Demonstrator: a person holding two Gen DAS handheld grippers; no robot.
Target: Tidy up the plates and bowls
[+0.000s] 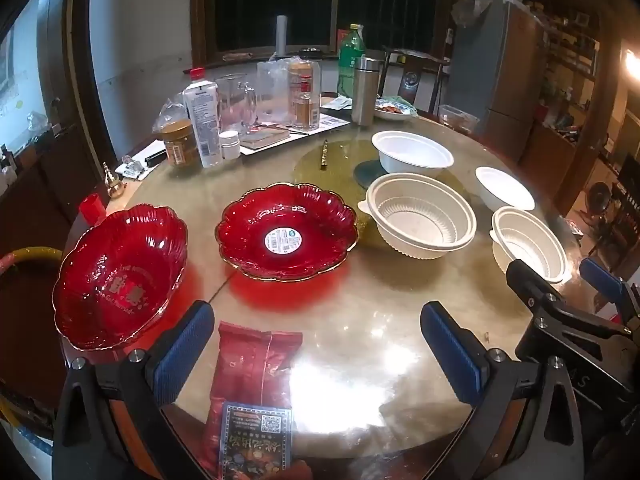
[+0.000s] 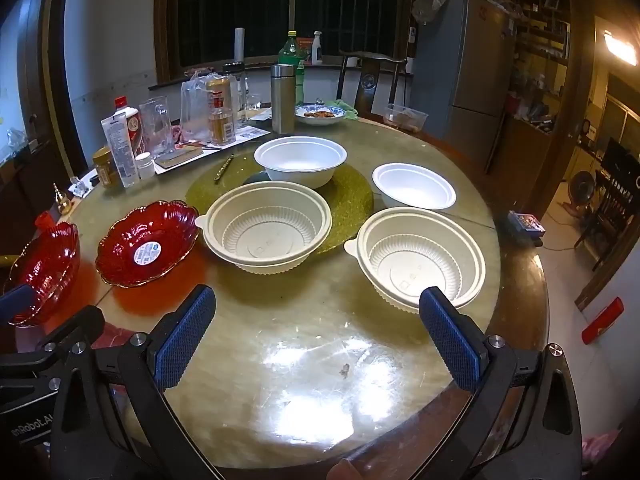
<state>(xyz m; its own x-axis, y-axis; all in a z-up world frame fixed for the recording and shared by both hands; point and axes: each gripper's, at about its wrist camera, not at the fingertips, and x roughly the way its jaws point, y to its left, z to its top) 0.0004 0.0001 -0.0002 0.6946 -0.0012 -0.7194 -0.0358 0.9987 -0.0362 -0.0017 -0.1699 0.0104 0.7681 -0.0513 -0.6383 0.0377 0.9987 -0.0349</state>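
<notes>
Nothing stacked yet: two red plates [image 1: 288, 232] at nine o'clock, four white bowls [image 2: 268, 226] (all separate) from centre to three o'clock. Left gripper [image 1: 318, 354] and right gripper [image 2: 320, 338] spread wide, empty. All sorting left, apparently.

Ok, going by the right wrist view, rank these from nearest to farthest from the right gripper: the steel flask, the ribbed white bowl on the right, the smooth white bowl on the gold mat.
1. Ribbed white bowl, beside the right gripper's right finger.
2. Smooth white bowl, mid-table on the gold mat.
3. Steel flask, at the table's far side.
</notes>
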